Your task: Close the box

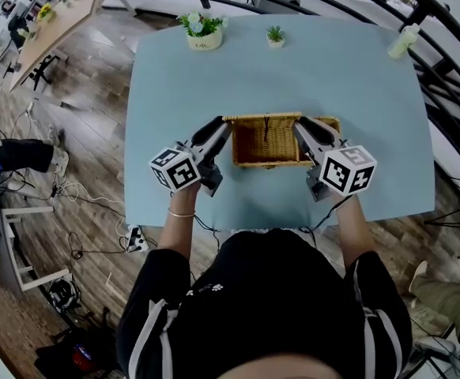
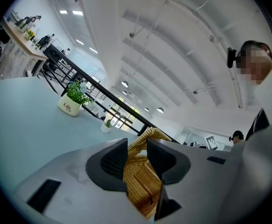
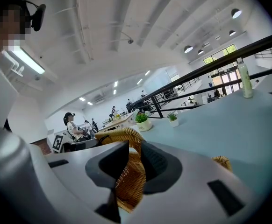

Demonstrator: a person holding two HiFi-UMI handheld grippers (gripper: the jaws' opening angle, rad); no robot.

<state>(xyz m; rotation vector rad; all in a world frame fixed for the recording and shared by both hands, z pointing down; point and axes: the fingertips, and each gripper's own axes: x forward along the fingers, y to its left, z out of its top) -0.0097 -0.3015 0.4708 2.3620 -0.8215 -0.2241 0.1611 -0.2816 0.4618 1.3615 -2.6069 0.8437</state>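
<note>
A woven wicker box (image 1: 266,142) sits on the pale blue table (image 1: 214,85) right in front of me. My left gripper (image 1: 224,130) reaches in from the left and straddles the box's left edge. In the left gripper view the wicker rim (image 2: 150,135) rises between the jaws of the left gripper (image 2: 137,146), which stand open with a gap beside it. My right gripper (image 1: 307,131) comes in from the right. Its jaws close on a curved wicker band (image 3: 126,134) at the right gripper (image 3: 135,152). Both grippers hide the box's side edges.
A white pot with a leafy plant (image 1: 203,31) and a smaller potted plant (image 1: 275,36) stand at the table's far edge. A pale bottle (image 1: 402,42) is at the far right corner. A dark railing (image 1: 443,46) curves behind the table. Cables (image 1: 72,196) lie on the wood floor at left.
</note>
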